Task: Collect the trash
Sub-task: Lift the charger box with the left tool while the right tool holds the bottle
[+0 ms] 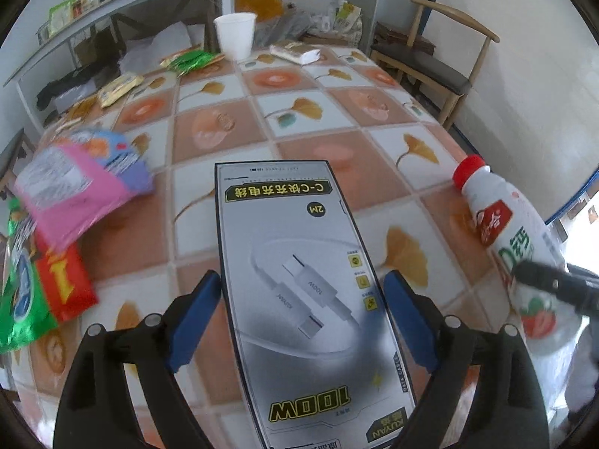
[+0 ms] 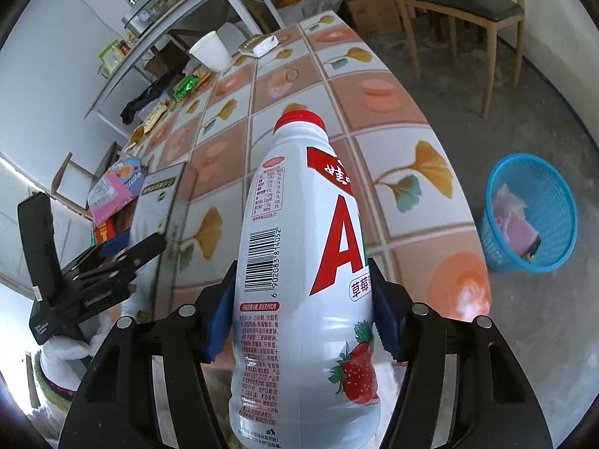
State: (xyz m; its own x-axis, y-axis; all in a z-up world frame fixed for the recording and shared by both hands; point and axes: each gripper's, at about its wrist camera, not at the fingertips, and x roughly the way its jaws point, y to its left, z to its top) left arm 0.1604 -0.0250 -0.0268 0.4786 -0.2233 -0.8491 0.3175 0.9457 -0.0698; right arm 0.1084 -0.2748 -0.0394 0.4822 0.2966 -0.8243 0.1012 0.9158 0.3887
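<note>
The left gripper (image 1: 303, 292) is gripping a grey cable box (image 1: 299, 280) between its blue pads (image 1: 198, 307) – the box is lying flat between them, reaching out over the table (image 1: 299, 112). The right gripper (image 2: 303, 310) is clamping a white strawberry drink bottle (image 2: 299, 262) by its body, with the red cap (image 2: 299, 119) pointing away from the camera over the table's right edge.

Along the table's left edge a pink packet (image 1: 71, 194), a red packet (image 1: 63, 280) and a green wrapper (image 1: 22, 288) are lying in an overlapping pile. Near the far edge a white paper cup (image 1: 236, 33) is standing upright, with a small wrapped pack (image 1: 295, 52) just beside it and green wrappers (image 1: 191, 61) near it toward the left.

On the floor, off the right edge, a blue basket (image 2: 498, 194) is standing – pink and white scraps are sitting inside it.
</note>
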